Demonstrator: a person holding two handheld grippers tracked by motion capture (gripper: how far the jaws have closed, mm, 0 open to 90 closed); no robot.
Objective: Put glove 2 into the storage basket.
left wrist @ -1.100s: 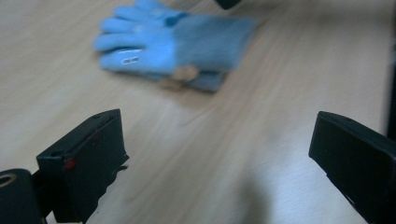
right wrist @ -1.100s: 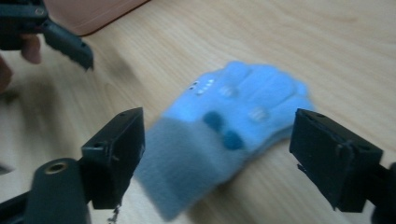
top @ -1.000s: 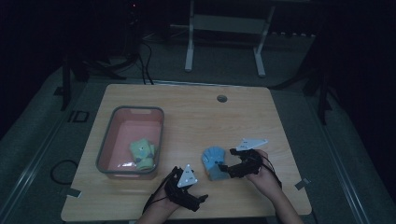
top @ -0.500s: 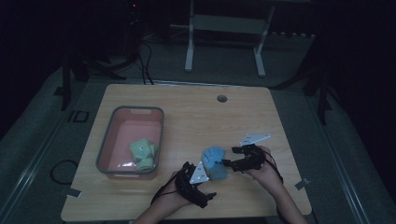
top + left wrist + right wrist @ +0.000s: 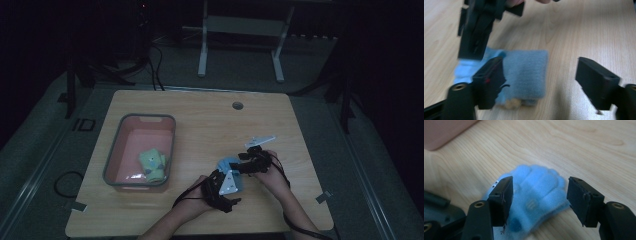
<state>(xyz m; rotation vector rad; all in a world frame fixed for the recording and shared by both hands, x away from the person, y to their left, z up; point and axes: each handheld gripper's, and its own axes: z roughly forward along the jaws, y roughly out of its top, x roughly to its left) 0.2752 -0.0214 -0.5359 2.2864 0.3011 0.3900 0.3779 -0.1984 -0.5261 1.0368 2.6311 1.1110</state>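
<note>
A small fuzzy blue cloth (image 5: 226,164), sock-like with a ribbed end, lies flat on the wooden table (image 5: 200,120) near the front. My left gripper (image 5: 225,175) comes at it from the near side. In the left gripper view the ribbed end (image 5: 526,70) lies between the jaws of my left gripper (image 5: 540,67), which have just been closing and stand apart from the cloth. My right gripper (image 5: 240,167) reaches in from the right. Its jaws (image 5: 540,186) straddle the fluffy end (image 5: 536,197); they too have just been closing, with gaps left on both sides.
A pink bin (image 5: 112,160) stands at the table's left with a green cloth bundle (image 5: 152,165) inside. A round cable hole (image 5: 237,105) sits near the far edge. The right gripper (image 5: 477,32) hangs close over the cloth's far corner in the left gripper view.
Both hands have moved inward toward the blue cloth. The left gripper has slid right and forward, the right gripper left, so their tips now meet at the cloth.
</note>
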